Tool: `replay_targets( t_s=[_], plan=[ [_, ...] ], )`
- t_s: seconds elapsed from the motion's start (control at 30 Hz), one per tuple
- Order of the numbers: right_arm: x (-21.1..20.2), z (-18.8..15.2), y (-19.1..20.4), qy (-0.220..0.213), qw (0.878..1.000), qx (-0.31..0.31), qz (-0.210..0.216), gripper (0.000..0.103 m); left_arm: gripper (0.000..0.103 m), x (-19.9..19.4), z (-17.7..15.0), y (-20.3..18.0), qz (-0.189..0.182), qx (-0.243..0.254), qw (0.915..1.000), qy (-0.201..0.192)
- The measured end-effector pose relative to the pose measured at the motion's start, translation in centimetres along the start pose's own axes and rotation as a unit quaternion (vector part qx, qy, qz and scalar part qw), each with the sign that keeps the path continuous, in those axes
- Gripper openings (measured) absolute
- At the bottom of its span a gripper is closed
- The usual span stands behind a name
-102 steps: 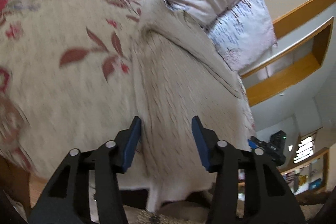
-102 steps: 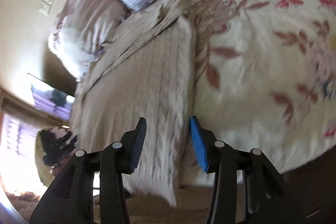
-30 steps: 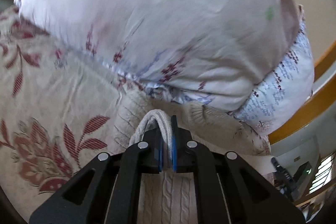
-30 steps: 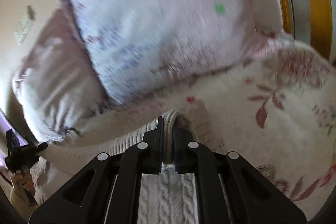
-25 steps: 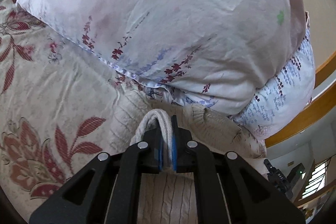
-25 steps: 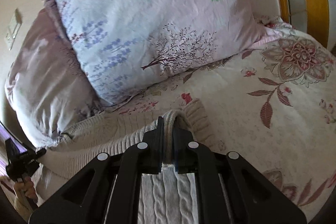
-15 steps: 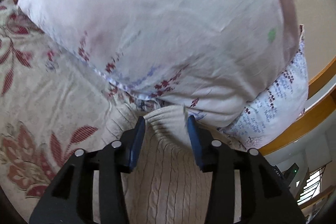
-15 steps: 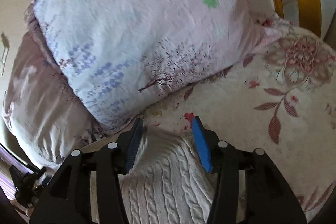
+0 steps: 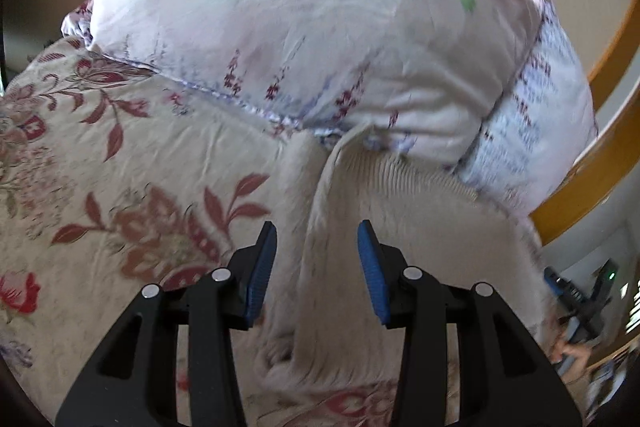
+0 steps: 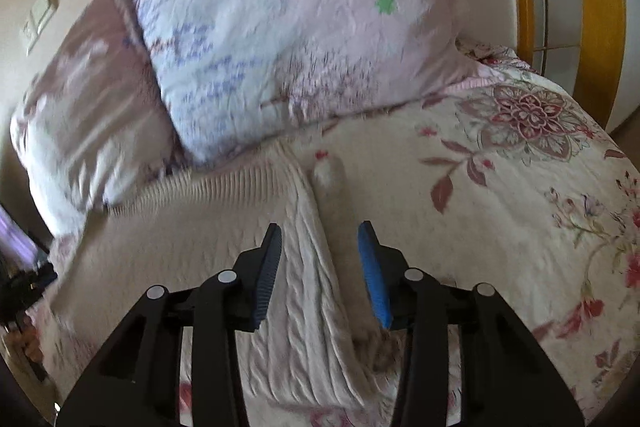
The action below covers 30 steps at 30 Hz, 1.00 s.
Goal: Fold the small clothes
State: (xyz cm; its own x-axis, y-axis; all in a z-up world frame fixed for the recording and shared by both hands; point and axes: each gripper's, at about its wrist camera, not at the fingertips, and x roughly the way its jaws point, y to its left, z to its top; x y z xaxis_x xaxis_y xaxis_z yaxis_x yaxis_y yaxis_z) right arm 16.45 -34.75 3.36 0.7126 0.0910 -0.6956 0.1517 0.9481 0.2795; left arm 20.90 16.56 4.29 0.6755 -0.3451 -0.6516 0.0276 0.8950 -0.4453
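A cream cable-knit sweater (image 9: 420,227) lies folded on the floral bedspread (image 9: 120,187), its ribbed hem against the pillows. My left gripper (image 9: 316,247) hovers open over the sweater's left folded edge, and the blue pads do not touch the knit. In the right wrist view the same sweater (image 10: 192,239) shows its right folded edge running between the fingers of my right gripper (image 10: 320,247). Those jaws are closing, with the pads still clear of the fabric.
Two big floral pillows (image 9: 300,27) (image 10: 280,27) rise right behind the sweater. A wooden bed frame (image 10: 596,7) curves at the far right. Bedspread (image 10: 520,219) stretches out on both outer sides of the garment.
Both grippers were shut on the sweater's folded edge beside the pillows. They have let go, opened and drawn back, and the fold now lies flat on the bed.
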Motion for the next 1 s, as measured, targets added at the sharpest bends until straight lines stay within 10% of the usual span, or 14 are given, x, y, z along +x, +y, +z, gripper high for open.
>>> replay_targets(
  t_s=[0.47, 1.0],
  plan=[
    [1.3, -2.6, 0.8, 0.035, 0.998, -0.043, -0.008, 0.014, 0.028, 1.5, -2.5, 0.2, 0.035, 0.012, 0.9987, 0.036],
    [-1.3, -2.7, 0.6, -0.004, 1.0, -0.025, -0.006, 0.009, 0.008, -0.4, -3.3, 0.7, 0.004, 0.0, 0.9995, 0.032]
  ],
)
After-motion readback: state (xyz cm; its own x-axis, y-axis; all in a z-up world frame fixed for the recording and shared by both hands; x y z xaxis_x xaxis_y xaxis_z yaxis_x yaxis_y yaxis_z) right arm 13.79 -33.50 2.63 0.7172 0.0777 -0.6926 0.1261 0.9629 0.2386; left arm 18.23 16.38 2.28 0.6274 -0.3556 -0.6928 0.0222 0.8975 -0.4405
